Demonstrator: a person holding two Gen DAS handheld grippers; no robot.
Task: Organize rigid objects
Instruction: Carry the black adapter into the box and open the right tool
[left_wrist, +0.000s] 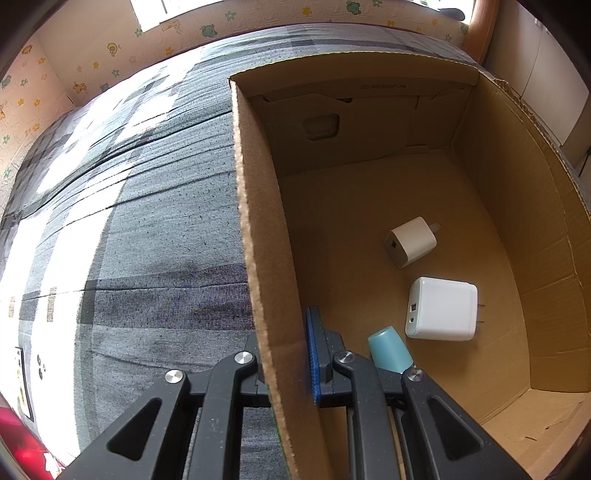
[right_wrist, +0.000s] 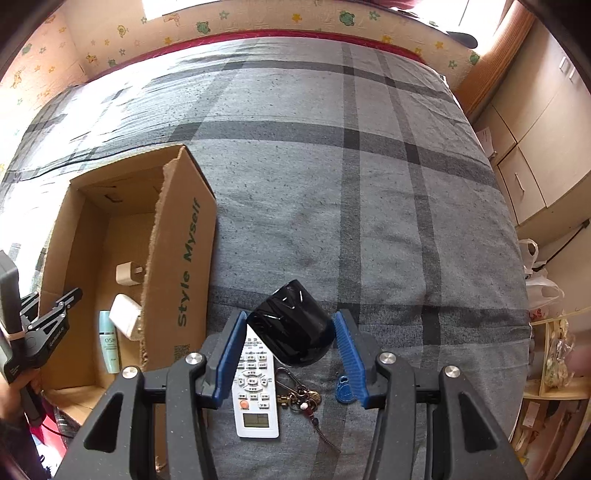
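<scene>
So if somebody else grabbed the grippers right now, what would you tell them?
Left gripper: shut on the near wall of the cardboard box, steadying it.
Right gripper: shut on the black glossy object, held above the bed beside the box.
Done: small white charger, big white charger and teal bottle lie in the box.
Left: put the black object in, then probably the remote, keys and blue tag lying on the bed.

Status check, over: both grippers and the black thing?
Left gripper clamped on box wall. Right gripper holding black cup. Remote, keys below.
</scene>
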